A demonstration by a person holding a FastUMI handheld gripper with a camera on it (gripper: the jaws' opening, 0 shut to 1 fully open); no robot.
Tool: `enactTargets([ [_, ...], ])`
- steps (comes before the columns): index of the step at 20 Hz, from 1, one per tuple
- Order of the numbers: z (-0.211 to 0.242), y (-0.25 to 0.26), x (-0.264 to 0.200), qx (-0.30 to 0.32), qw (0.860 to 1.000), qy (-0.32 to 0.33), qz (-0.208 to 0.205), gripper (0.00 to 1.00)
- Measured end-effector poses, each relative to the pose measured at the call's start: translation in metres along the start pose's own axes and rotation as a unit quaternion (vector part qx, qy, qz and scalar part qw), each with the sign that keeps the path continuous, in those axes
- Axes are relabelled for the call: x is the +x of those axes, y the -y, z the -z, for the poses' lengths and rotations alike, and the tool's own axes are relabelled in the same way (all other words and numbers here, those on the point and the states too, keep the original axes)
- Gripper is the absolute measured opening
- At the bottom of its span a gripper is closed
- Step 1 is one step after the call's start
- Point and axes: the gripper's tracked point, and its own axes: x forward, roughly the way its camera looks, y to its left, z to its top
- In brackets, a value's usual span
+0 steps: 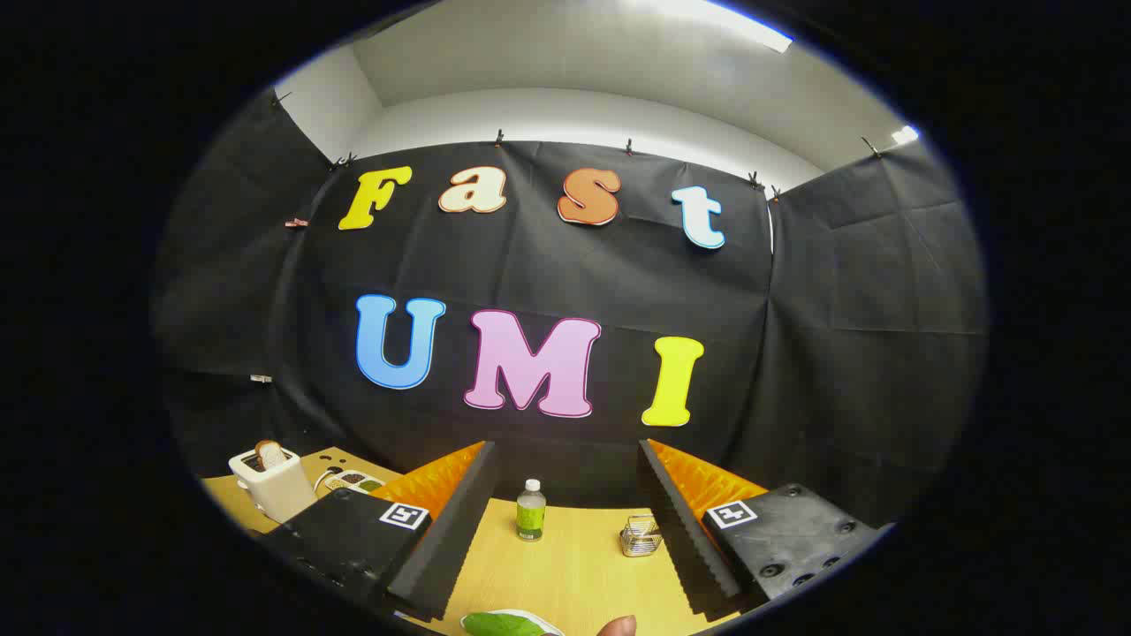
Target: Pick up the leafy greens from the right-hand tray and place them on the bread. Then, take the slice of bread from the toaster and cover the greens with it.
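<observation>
Black foam fingers of the hand-held gripper [565, 530] spread wide and empty above the counter [574, 565], bottle [530, 510] at twelve o'clock, toaster [274, 486] at ten.

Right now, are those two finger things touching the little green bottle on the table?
Apart. In the gripper view the open gripper has nothing between its fingers; the bottle stands beyond them on bare table.

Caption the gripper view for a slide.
Open gripper above table, bottle ahead between its fingers, toaster holding bread beyond.
</observation>
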Motion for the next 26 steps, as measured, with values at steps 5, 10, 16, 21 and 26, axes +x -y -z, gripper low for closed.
enactTargets([
  [5,-0.005,-0.003,0.0,-0.003,1.0,0.004,-0.002,0.98],
  [10,-0.008,-0.002,0.0,-0.002,1.0,0.007,0.0,0.98],
  [16,-0.011,-0.002,0.001,-0.003,1.0,0.009,-0.001,0.98],
  [21,-0.004,-0.005,0.001,-0.004,1.0,-0.002,-0.009,0.98],
  [26,0.048,-0.02,0.001,-0.018,0.994,-0.084,-0.068,0.97],
])
